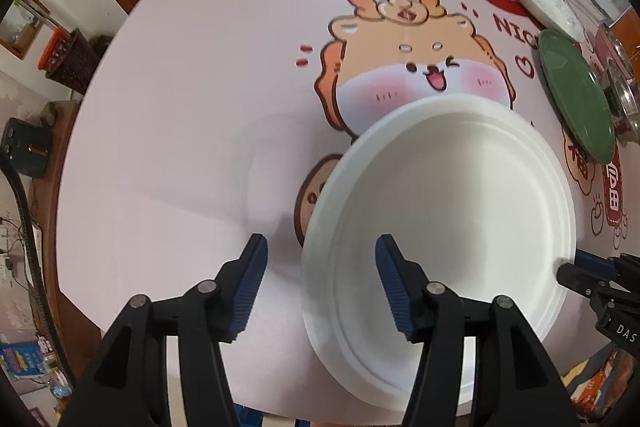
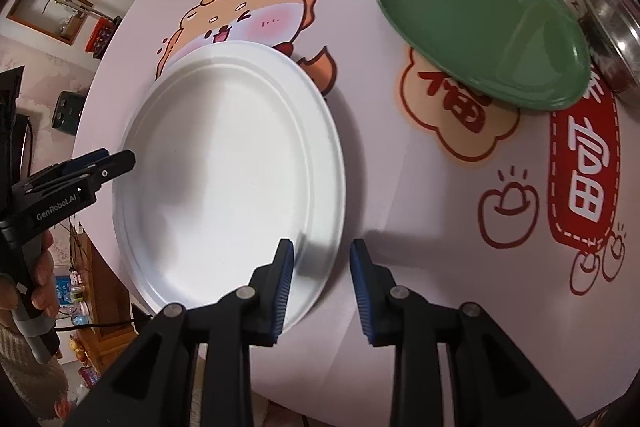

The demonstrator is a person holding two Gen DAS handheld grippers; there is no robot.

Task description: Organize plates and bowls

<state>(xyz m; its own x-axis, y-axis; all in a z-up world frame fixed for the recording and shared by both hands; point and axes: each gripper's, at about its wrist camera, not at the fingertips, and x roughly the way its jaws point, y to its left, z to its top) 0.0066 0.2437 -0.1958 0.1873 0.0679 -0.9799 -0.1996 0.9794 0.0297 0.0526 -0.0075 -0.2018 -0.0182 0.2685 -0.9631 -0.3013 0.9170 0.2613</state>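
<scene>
The white plate lies flat, face up, near the green plate — left gripper and right gripper gape, straddling opposite rims, gripping nothing.

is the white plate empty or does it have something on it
Empty. The white plate lies face up on the tablecloth, and both wrist views show only bare white surface with shadows inside its rim; no food or other dish on it.

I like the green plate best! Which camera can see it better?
The right wrist view. There the green plate shows nearly whole and face-on, with its rim and shiny inside clear, beyond the white plate. The left wrist view shows the green plate only as a thin, squashed sliver at the right edge.
</scene>
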